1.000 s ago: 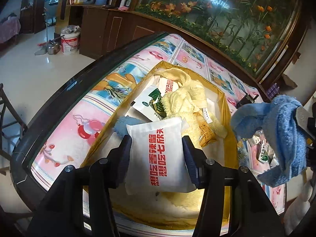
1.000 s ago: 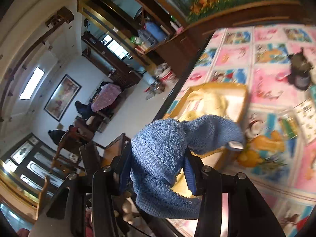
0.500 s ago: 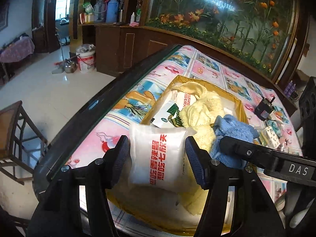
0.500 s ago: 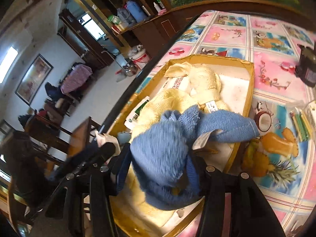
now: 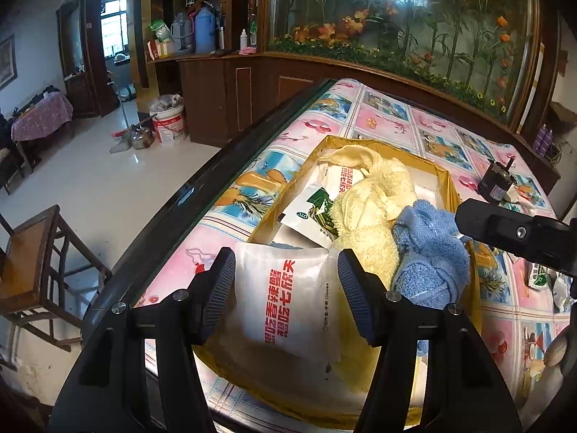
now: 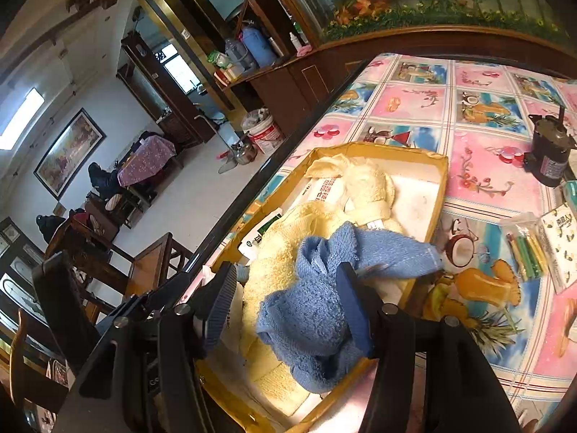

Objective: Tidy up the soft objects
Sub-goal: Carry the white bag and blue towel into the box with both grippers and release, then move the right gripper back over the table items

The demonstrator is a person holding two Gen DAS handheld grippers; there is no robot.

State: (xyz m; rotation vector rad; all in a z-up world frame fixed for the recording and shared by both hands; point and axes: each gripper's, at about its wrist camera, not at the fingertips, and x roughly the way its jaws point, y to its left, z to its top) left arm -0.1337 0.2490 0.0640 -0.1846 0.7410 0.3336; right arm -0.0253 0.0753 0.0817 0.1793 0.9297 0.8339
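Left tongs (image 5: 285,288) clenched on white packet (image 5: 288,303) | right tongs (image 6: 288,303) opening, blue towel (image 6: 324,288) between | risk: towel snagged, dragged off box (image 6: 441,187) rim.

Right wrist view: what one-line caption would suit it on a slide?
Right gripper, jaws opening, lets a blue towel settle on yellow towels in a cardboard box.

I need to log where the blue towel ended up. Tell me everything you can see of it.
The blue towel is a small terry cloth, fluffy and crumpled into a loose heap, with one flat corner stretched out over the rim of the yellow cardboard box. It lies inside that box on top of a pale yellow towel. The right gripper straddles it; its jaws are opening, one finger against the cloth, the other apart from it.
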